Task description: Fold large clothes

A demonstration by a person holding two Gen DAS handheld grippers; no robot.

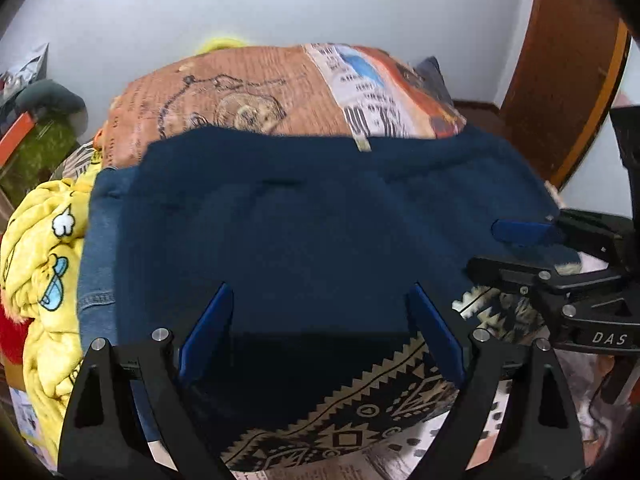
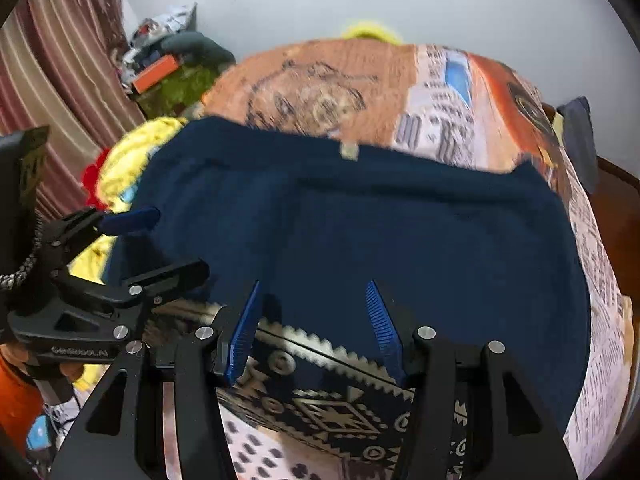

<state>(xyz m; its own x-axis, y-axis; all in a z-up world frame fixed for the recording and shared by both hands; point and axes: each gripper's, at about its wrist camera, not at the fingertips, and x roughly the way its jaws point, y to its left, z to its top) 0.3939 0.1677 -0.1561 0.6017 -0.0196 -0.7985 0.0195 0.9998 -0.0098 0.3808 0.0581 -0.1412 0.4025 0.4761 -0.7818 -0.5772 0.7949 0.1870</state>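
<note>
Curtains (image 2: 52,80) in dull red and cream stripes hang at my far left, with a cluttered heap of boxes and bags (image 2: 168,60) beside them against the pale wall (image 1: 320,4). Next comes a crumpled yellow cartoon blanket (image 1: 44,240) bunched at the left edge of the bed, and a strip of blue denim (image 1: 94,264) peeks out just under the left side of the big garment.

My left tongs (image 1: 320,332) are spread wide, hovering over the near edge of the navy fleece garment (image 1: 304,232) with nothing between the pads. That garment lies flat across the middle of the bed, a small pale tag (image 1: 362,144) at its far hem, covering most of a printed bedspread (image 1: 240,92) in orange and newsprint patterns. A black-and-tan geometric blanket (image 1: 360,412) shows at the near edge, below the navy cloth.

My right tongs (image 2: 316,320) stand partly apart, also above the garment's near edge; from the blurred views I cannot tell whether the pads press on the cloth. Further right, a dark cushion (image 2: 578,136) sits at the far corner of the bed, and a wooden door (image 1: 560,80) stands beyond.
</note>
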